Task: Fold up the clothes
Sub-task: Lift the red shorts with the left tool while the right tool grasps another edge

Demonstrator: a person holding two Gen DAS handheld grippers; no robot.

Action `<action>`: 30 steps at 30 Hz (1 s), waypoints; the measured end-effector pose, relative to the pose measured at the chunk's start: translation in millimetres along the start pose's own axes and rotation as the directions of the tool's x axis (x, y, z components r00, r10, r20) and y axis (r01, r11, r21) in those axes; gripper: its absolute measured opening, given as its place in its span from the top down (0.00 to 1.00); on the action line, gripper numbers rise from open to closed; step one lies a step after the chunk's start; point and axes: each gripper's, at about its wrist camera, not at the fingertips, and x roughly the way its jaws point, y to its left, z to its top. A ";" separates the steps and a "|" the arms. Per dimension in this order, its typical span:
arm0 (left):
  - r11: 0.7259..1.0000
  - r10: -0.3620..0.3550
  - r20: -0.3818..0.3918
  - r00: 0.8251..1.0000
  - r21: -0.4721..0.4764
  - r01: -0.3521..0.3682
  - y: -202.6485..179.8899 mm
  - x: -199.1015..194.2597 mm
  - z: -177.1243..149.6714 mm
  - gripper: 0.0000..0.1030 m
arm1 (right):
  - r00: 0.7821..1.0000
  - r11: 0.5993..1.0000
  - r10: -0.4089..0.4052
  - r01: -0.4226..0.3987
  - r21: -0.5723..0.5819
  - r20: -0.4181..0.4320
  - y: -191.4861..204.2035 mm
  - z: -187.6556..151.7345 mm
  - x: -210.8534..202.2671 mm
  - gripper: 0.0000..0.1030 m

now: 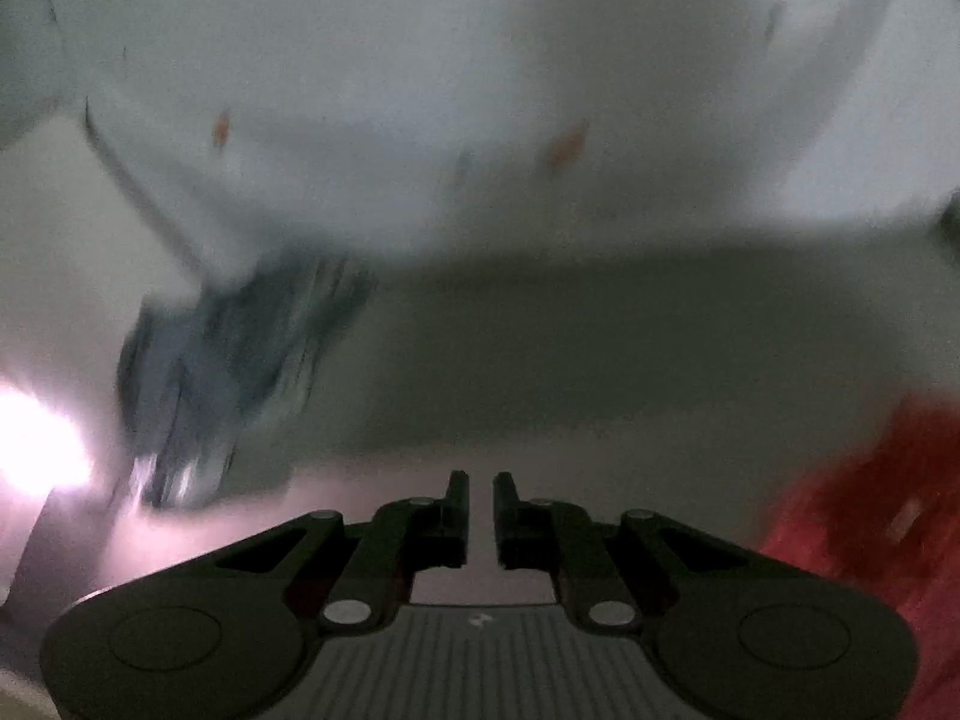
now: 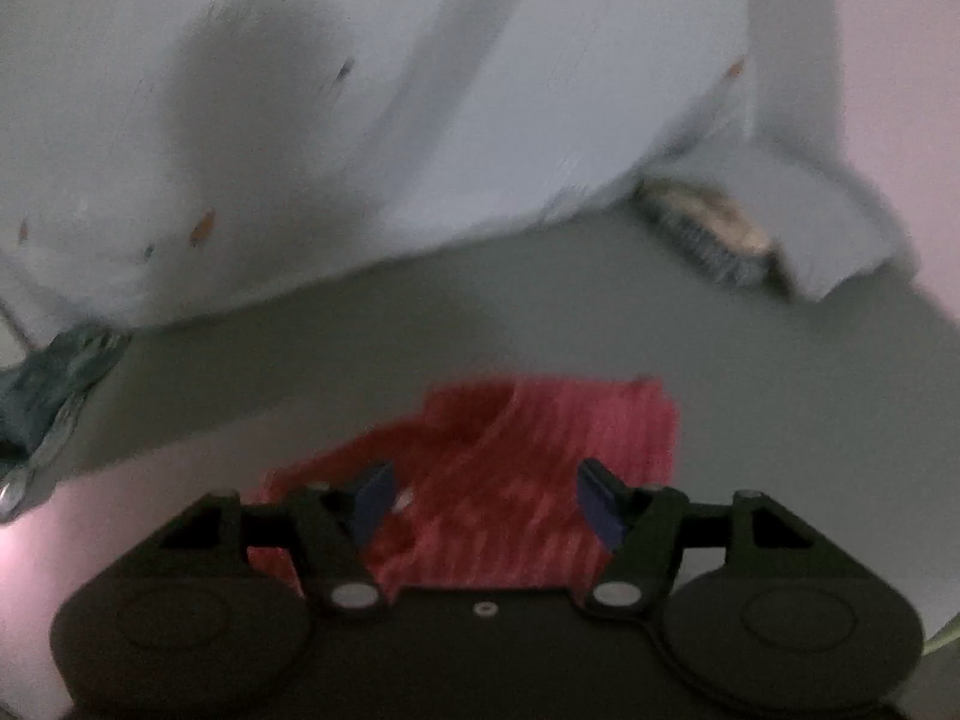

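Observation:
A pale blue garment with small orange specks (image 1: pixel 480 90) fills the upper part of both views; it also shows in the right wrist view (image 2: pixel 420 90). A red ribbed cloth (image 2: pixel 516 480) lies right under my right gripper (image 2: pixel 489 498), whose blue-padded jaws stand wide open above it. The red cloth shows at the lower right of the left wrist view (image 1: pixel 870 510). My left gripper (image 1: pixel 480 492) has its jaws nearly closed with a thin gap and nothing between them. Both views are blurred.
A dark blue-green cloth (image 1: pixel 228 372) lies at the left, also in the right wrist view (image 2: pixel 54 384). A striped grey and tan item (image 2: pixel 714 228) lies by the pale garment's right edge. The surface (image 2: pixel 540 324) is grey-pink, with glare (image 1: pixel 36 444) at the left.

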 end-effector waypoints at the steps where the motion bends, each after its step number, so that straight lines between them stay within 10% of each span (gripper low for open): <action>1: 1.000 -0.020 -0.040 0.999 -0.021 0.020 4.7 -1.0 -16.8 0.83 | 1.000 1.000 -0.004 0.003 -0.013 -0.018 6.9 -0.8 8.4 0.31; 8: 0.970 -0.216 -0.135 0.967 -0.144 0.197 2.8 -3.1 -44.0 0.63 | 0.996 0.993 -0.079 0.075 -0.091 -0.030 9.0 11.2 54.6 0.25; 24: 0.890 -0.456 -0.130 0.880 -0.046 0.454 -75.0 91.2 50.2 0.31 | 0.963 0.918 -0.269 0.249 -0.309 -0.024 20.7 42.4 149.3 0.24; 30: 0.873 -0.451 -0.170 0.876 0.120 0.472 -119.0 123.3 74.3 0.27 | 0.928 0.834 -0.367 0.298 -0.464 -0.063 31.7 44.4 198.8 0.22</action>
